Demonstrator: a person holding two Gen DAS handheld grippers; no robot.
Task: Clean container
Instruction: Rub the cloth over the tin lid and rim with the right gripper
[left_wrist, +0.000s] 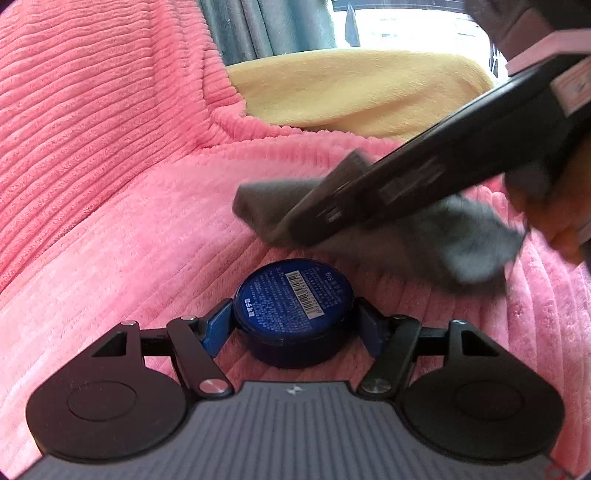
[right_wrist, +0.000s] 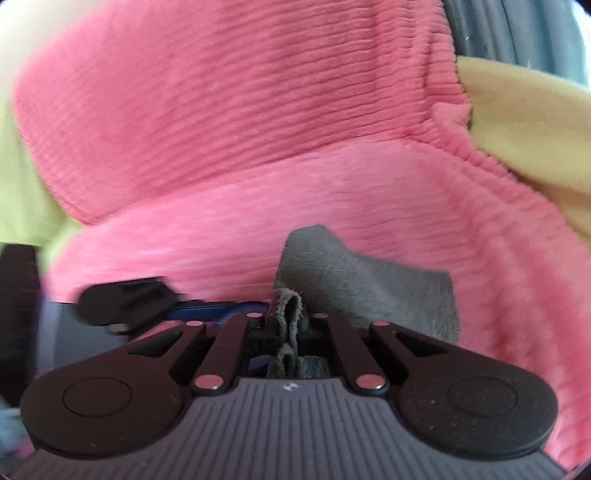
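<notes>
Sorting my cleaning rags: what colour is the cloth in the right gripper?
Grey; the cloth shows best in the right wrist view, pinched in the right gripper.

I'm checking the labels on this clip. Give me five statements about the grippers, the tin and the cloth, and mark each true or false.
1. The left gripper holds the round blue tin between its fingers. True.
2. The tin's upturned face carries a barcode label. True.
3. The right gripper is wide open with nothing in it. False: it is shut on a fold of the grey cloth.
4. The cloth is lying flat on top of the tin. False: in the left wrist view it hangs from the right gripper beyond the tin, whose face is uncovered.
5. The tin sits over a pink ribbed blanket. True.
</notes>
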